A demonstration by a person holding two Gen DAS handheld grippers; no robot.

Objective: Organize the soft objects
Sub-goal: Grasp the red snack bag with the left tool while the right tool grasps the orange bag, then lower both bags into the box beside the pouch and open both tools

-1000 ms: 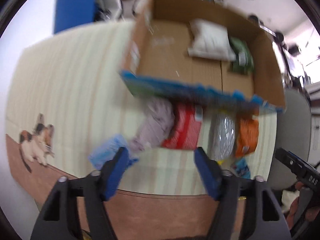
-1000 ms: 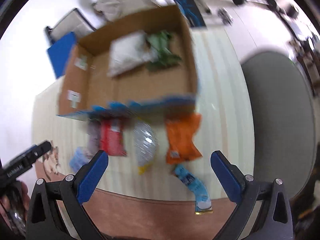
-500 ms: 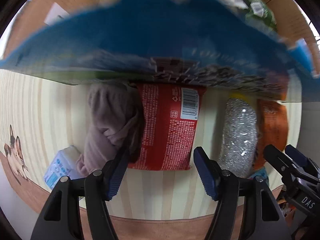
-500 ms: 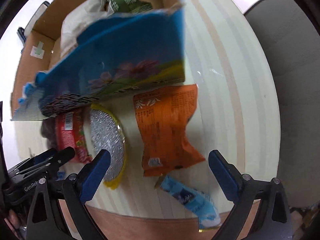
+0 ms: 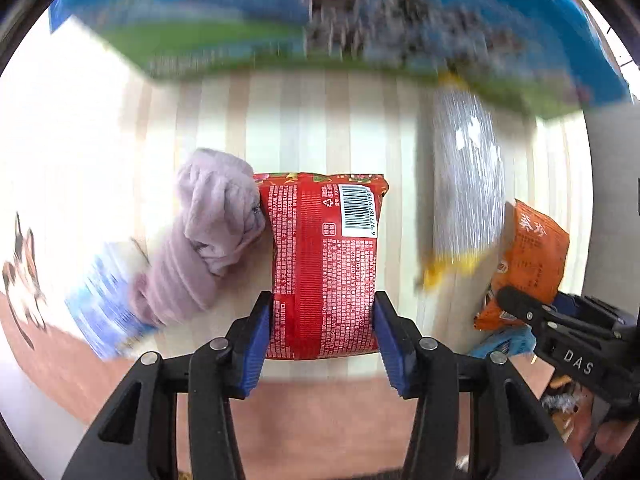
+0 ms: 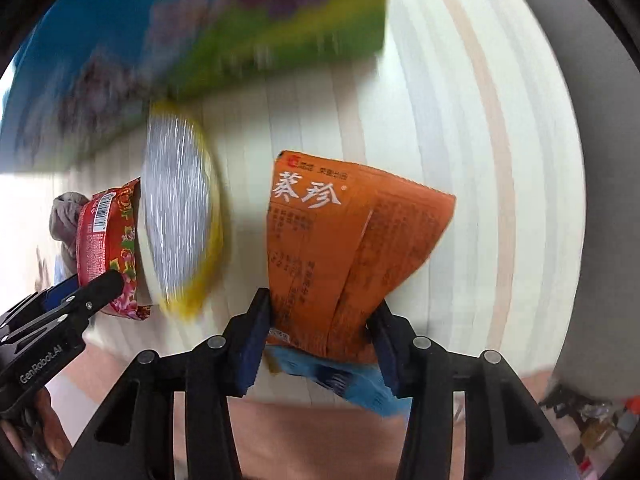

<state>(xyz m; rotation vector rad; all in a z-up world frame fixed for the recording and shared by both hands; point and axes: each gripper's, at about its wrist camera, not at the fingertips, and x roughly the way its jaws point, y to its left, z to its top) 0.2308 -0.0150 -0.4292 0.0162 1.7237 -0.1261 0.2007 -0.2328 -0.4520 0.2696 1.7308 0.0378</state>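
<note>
Red snack pack (image 5: pixel 324 264) lies flat on the striped tabletop (image 5: pixel 312 128), barcode up. L gripper (image 5: pixel 323 328) jaws have just been closing; blue pads now press both sides of its near end. Purple cloth bundle (image 5: pixel 212 232) touches the pack's left edge; a blurred blue-white packet (image 5: pixel 108 300) sits beyond that.

Orange snack pack (image 6: pixel 344 248) lies to the right. R gripper (image 6: pixel 323 332) jaws also just closed in, pads squeezing its lower end w/ visible crumpling. Blue packet (image 6: pixel 352 384) sits just under/behind that end, touching it.

Silver-yellow pack (image 6: pixel 180 216) lies between red and orange, blurred. Printed blue-green box wall (image 5: pixel 320 12) stands along the far edge in both views.
</note>
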